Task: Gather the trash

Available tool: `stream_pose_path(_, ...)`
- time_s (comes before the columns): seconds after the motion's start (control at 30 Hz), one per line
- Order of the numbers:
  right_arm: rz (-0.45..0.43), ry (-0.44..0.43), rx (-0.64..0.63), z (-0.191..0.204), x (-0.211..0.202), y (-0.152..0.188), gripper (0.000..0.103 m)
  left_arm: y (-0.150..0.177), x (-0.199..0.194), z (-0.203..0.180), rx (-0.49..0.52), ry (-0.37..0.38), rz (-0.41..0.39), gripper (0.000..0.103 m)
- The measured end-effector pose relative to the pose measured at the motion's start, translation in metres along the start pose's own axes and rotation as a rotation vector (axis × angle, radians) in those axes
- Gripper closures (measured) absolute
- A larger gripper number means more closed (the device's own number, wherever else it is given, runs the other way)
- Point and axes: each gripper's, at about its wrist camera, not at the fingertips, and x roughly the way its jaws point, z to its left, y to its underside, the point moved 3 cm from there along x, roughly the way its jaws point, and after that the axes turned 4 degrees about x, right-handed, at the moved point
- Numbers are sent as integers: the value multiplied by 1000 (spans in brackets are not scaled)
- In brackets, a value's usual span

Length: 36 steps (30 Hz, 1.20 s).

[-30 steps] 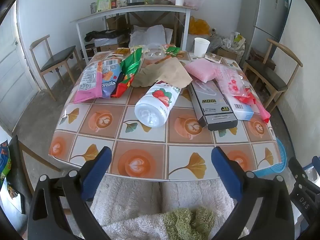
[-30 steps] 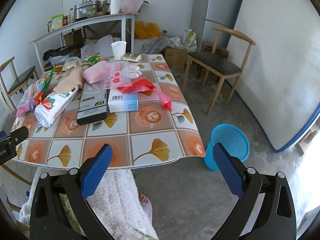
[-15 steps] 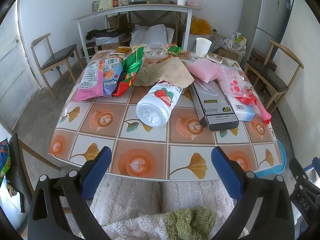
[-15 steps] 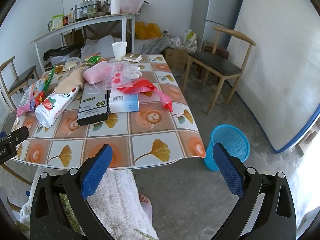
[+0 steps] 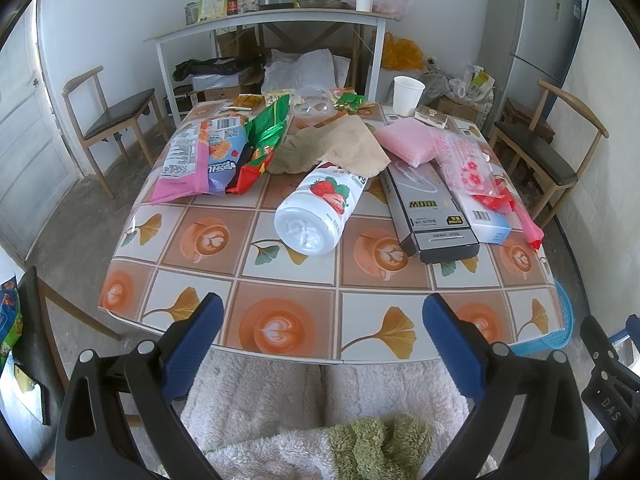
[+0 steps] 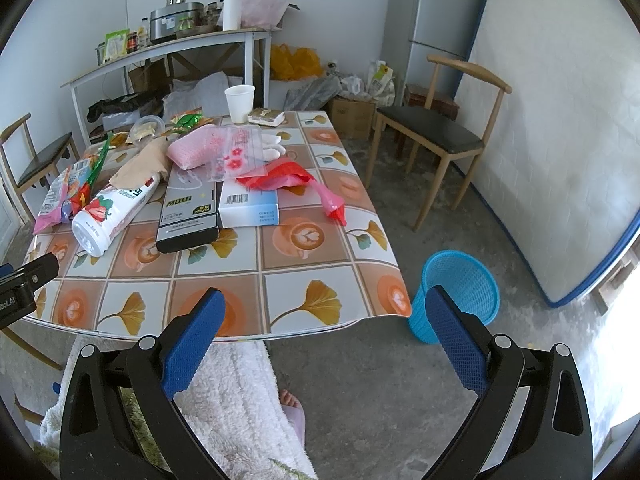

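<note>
Trash covers the far half of the surface [image 5: 280, 332]. A white strawberry bottle [image 5: 320, 210] lies on its side near the middle, its base toward the camera and its far end under a tan paper wrapper [image 5: 340, 148]. To its left lie a pink and blue snack bag [image 5: 196, 158] and a green and red snack bag [image 5: 262, 140]. To its right a long grey box [image 5: 430, 208] lies beside a white and blue box [image 6: 248, 204], which carries a red plastic bag [image 6: 296, 182] and a clear flowered bag [image 6: 232, 156]. A pink foam pad [image 5: 404, 142] and a white paper cup [image 5: 407, 95] sit farther back. A blue mesh bin [image 6: 460, 294] stands on the floor off the near right corner. The left tongs [image 5: 322, 346] and right tongs [image 6: 324, 342] hang near the front edge, both spread wide and empty.
</note>
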Motion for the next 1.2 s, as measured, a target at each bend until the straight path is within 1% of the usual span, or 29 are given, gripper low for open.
stream_pose_path(1.0,-1,-4,2,-2,-5,4,7,0,0,0,0,-2,2,5)
stream_pose_path(1.07,-4,-2,2,3,-8,-3,7,1,-1,0,0,-3,1,5)
stream_pose_path(1.2,-14,-2,6,7,-8,-1,7,6,5,6,3,-2,0,5)
